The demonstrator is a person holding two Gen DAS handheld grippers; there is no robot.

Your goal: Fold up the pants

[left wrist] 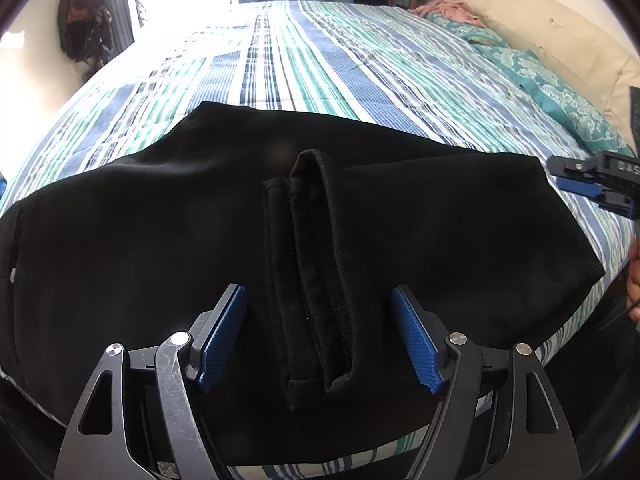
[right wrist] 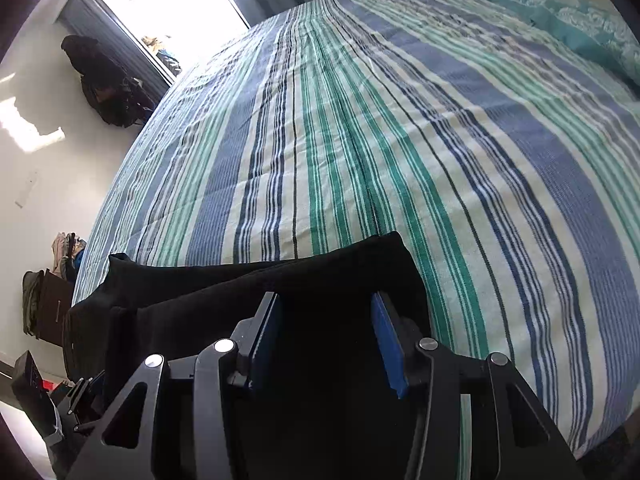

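Both grippers, left [left wrist: 318,336] and right [right wrist: 326,340], hold jaws apart over black pants [left wrist: 160,216], edges cropped.

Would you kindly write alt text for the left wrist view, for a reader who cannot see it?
Black pants lie spread across a striped bedspread, a hemmed fold lying between the fingers of the open left gripper. The right gripper enters at the right edge; teal pillows line the headboard.

Your pants [left wrist: 168,216]: matt black cloth, smooth. Bedspread [left wrist: 320,60] at 12 o'clock: woven striped cotton, slightly rough. Left gripper [left wrist: 319,334]: ribbed blue plastic pads [left wrist: 224,336], scuffed metal links.
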